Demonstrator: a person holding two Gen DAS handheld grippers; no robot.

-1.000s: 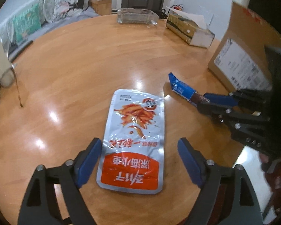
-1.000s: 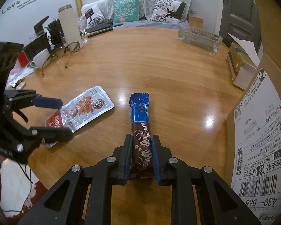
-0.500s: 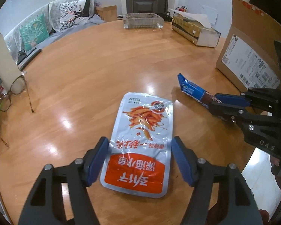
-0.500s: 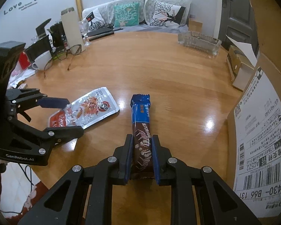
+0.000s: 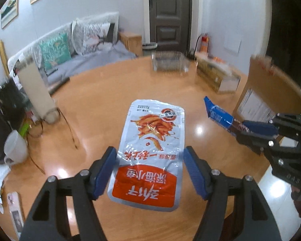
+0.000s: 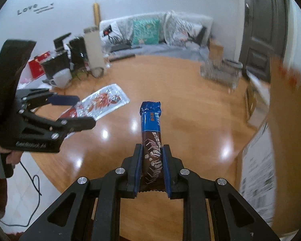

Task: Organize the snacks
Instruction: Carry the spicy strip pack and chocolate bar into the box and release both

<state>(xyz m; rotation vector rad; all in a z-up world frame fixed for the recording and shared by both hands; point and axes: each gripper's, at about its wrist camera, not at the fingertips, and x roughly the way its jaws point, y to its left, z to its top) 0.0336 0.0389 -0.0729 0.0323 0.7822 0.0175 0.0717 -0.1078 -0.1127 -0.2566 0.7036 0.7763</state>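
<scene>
A silver and orange snack pouch (image 5: 150,148) is held between the blue pads of my left gripper (image 5: 150,170), lifted off the round wooden table (image 5: 102,92). It also shows in the right wrist view (image 6: 98,104). My right gripper (image 6: 152,164) is shut on a blue and brown chocolate bar (image 6: 151,128), held above the table. The bar (image 5: 216,114) and right gripper show at the right in the left wrist view. An open cardboard box (image 5: 271,92) stands at the table's right edge.
A clear glass tray (image 5: 169,63) and a tissue box (image 5: 216,74) stand at the far side. A white mug (image 5: 16,150), glasses (image 5: 50,118), a tall white container (image 5: 34,84) and a phone (image 5: 15,214) sit at the left. A sofa is beyond.
My left gripper has closed onto the pouch and lifted it off the table. Both grippers have risen and tilted up, so more of the room shows. The right gripper still holds the bar.
</scene>
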